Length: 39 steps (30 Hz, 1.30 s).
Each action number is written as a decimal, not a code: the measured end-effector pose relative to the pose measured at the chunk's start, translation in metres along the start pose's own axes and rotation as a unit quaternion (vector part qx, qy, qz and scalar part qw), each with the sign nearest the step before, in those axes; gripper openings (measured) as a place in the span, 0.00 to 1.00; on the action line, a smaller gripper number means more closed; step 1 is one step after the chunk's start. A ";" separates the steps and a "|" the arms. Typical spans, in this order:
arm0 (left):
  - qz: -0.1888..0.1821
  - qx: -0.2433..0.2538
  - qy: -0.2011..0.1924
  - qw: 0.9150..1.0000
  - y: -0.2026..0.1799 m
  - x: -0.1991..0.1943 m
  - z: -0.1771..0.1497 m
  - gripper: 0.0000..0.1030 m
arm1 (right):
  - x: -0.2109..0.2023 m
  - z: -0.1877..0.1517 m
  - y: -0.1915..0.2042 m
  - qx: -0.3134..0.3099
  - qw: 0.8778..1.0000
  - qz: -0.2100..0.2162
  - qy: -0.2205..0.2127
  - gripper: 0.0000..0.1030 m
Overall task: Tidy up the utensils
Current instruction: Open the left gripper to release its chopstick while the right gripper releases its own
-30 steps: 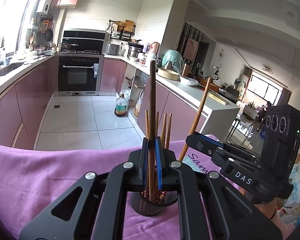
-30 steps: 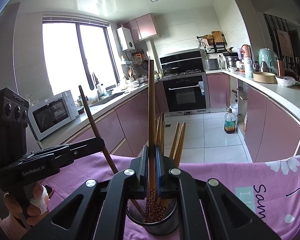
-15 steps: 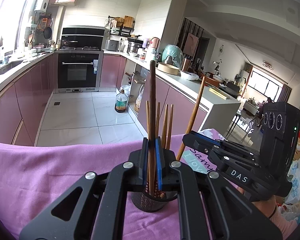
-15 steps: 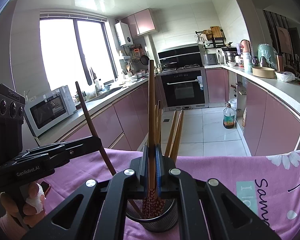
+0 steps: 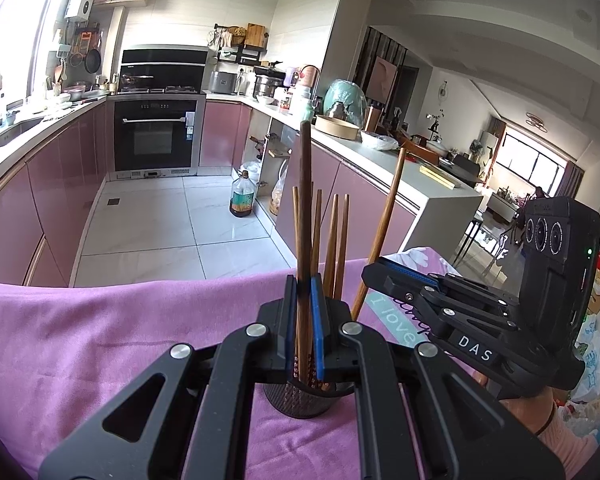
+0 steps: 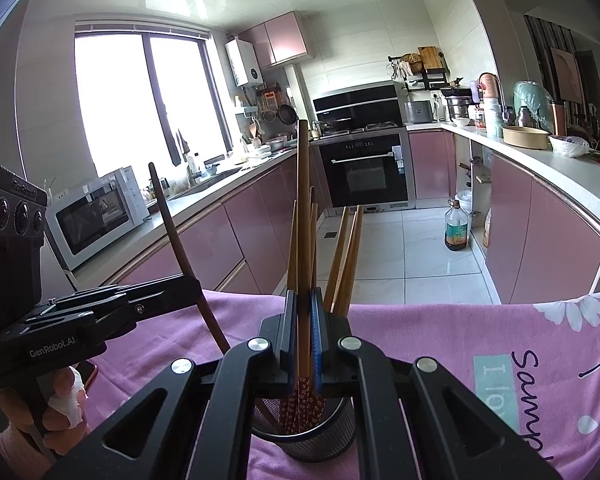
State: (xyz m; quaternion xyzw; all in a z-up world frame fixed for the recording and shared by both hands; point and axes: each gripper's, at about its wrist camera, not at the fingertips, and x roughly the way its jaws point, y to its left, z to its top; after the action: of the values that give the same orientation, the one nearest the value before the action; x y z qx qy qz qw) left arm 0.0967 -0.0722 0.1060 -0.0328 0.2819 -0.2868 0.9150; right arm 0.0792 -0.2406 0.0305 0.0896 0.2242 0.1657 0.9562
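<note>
A dark mesh holder stands on a purple cloth with several wooden chopsticks upright in it. My left gripper is shut on a dark brown chopstick that points up just above the holder. To its right, my right gripper grips a lighter chopstick that leans right. In the right wrist view, my right gripper is shut on its chopstick over the holder. My left gripper comes in from the left with its dark chopstick. The grippers hide both lower ends.
The cloth carries printed lettering on its right part. Beyond the table edge lies a tiled kitchen floor with an oil bottle, pink cabinets and an oven. A microwave sits on the left counter. A person's hand holds the left gripper's handle.
</note>
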 end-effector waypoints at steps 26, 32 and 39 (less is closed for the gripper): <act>0.002 0.000 0.033 0.999 0.015 0.039 0.008 0.07 | 0.022 -0.010 -0.008 0.004 0.999 -0.002 0.032 0.05; 0.007 0.002 0.038 0.999 0.018 0.052 0.010 0.07 | 0.027 -0.012 -0.010 0.006 0.999 -0.001 0.040 0.05; 0.019 0.006 0.040 0.999 0.019 0.065 0.007 0.08 | 0.032 -0.011 -0.014 0.014 0.999 -0.002 0.041 0.05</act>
State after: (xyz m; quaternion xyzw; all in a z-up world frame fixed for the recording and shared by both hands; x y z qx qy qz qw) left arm 0.1537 -0.0928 0.0751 -0.0106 0.3172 -0.2725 0.9083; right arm 0.1053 -0.2413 0.0044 0.0957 0.2654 0.1636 0.9453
